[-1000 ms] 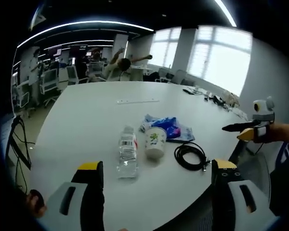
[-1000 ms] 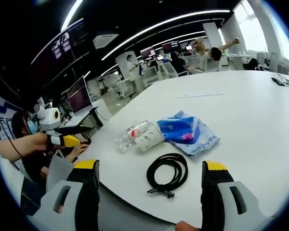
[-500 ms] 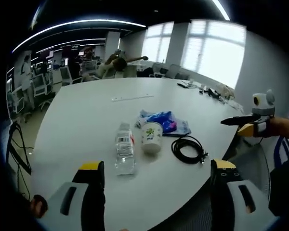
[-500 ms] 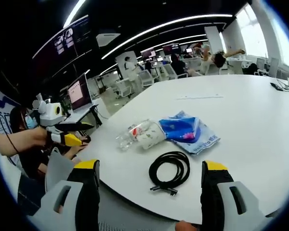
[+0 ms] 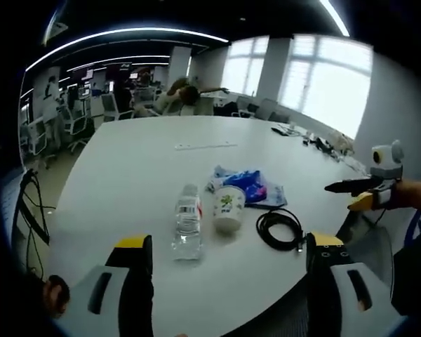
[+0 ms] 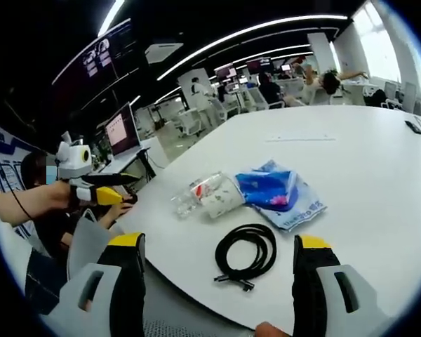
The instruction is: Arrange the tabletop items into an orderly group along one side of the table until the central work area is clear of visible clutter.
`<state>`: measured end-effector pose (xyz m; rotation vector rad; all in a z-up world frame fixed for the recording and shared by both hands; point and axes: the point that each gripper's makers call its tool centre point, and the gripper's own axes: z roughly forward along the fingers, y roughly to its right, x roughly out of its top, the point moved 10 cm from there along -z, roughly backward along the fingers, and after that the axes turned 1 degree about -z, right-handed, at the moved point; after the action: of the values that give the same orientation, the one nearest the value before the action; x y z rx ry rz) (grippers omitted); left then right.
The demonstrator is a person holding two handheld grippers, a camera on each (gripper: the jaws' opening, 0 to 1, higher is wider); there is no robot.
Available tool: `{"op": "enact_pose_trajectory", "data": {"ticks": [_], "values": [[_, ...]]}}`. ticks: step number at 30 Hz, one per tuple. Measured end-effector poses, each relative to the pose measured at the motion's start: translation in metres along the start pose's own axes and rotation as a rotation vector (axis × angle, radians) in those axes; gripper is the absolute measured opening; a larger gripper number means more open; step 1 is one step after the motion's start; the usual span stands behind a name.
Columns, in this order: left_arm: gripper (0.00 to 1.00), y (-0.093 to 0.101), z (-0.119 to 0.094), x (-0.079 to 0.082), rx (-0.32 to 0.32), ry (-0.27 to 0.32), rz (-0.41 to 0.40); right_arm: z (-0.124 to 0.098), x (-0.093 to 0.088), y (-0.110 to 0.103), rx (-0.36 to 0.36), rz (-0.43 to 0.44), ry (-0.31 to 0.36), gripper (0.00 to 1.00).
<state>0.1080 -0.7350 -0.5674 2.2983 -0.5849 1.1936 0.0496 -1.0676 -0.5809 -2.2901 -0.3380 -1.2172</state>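
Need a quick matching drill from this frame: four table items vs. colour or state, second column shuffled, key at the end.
Items:
1. bottle
2. cup
3. cable
4. bag

Descriptions:
A. black, coiled
B. blue, lying flat
C. clear, red on the label
D. white, green print

Pairs: 1-C, 2-D, 3-A, 4-B

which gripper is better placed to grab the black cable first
Right, probably. The coiled black cable lies between the open right gripper jaws, nearest that side's table edge. The left gripper faces the water bottle instead.
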Motion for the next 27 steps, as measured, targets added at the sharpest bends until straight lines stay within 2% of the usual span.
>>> {"op": "enact_pose_trajectory", "data": {"ticks": [8,13,17,27], "values": [[0.87,0.001,0.008,0.002,0.047,-0.001,-0.017,-0.007,0.004,0.015,0.035,0.003,-0.01,0.86],[0.87,-0.003,0.011,0.005,0.059,-0.021,-0.018,-0.002,0.005,0.021,0.031,0.025,-0.009,0.85],[0.87,-0.008,0.018,0.008,0.048,-0.042,-0.007,0.008,0.006,0.021,0.025,0.043,-0.012,0.85],[0.87,-0.021,0.041,0.011,0.018,-0.089,0.027,0.03,0.011,0.014,0.04,0.015,-0.023,0.85]]}}
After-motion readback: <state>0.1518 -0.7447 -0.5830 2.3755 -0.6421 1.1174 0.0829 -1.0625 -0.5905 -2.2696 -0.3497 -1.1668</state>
